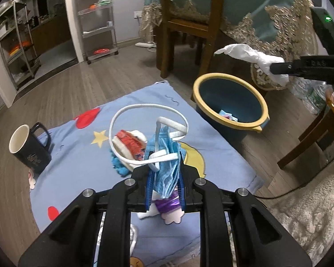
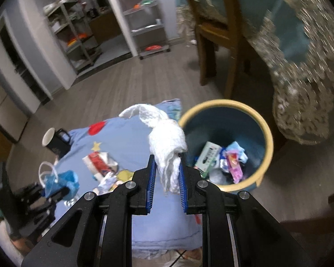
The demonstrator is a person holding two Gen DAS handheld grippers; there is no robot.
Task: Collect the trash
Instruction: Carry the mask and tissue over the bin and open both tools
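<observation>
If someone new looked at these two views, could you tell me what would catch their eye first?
Probably the crumpled white paper tissue pinched in the right gripper, beside the yellow-rimmed blue plastic bin that already holds some trash. Next, the pleated blue face mask with looping white straps clamped in the left gripper above the light blue cartoon-print cloth, where a red-and-white wrapper lies and a black ceramic mug stands at its left edge.

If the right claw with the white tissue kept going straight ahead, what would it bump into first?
Probably the blue trash bin. The right claw, shut on the white tissue, points just left of its yellow rim, over the edge of the blue mat. Depth is hard to judge, so it might meet the mat's edge first.
</observation>
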